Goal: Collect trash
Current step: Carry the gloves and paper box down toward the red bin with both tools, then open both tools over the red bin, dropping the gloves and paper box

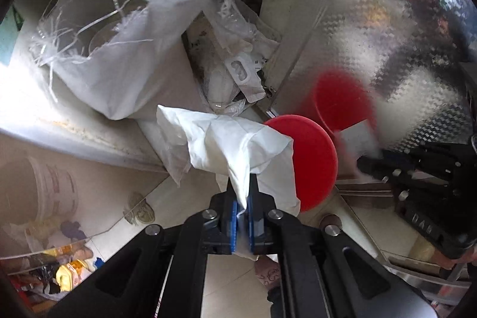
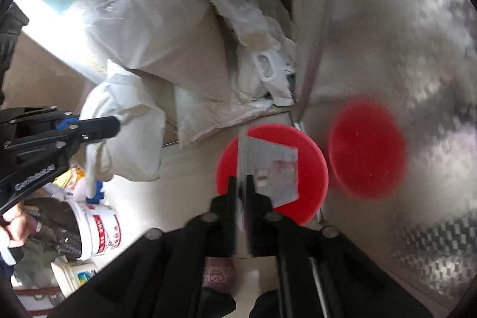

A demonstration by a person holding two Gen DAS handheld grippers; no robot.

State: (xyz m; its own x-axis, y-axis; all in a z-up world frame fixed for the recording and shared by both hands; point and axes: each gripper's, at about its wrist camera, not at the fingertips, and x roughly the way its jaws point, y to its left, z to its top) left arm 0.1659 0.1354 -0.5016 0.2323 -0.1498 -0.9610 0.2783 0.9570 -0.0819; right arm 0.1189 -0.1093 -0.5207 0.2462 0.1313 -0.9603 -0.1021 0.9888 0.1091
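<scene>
My left gripper (image 1: 242, 184) is shut on a crumpled white tissue (image 1: 238, 139), which hangs over the left rim of a round red bin (image 1: 316, 157) on the floor. In the right wrist view the same gripper (image 2: 117, 125) comes in from the left with the tissue (image 2: 131, 139). My right gripper (image 2: 241, 179) points down over the red bin (image 2: 310, 169). A stiff grey-white card (image 2: 274, 169) stands between its fingers, blurred, and the jaws look slightly parted around it. The left wrist view shows the right gripper (image 1: 366, 161) with the card (image 1: 357, 136) at the bin's right.
Frayed white woven sacks (image 1: 125, 49) and plastic packaging (image 1: 232, 70) are heaped behind the bin. A shiny patterned metal wall (image 1: 402, 35) on the right mirrors the bin. A white paint bucket (image 2: 98, 228) and mixed litter (image 1: 65, 270) lie at lower left on the tiled floor.
</scene>
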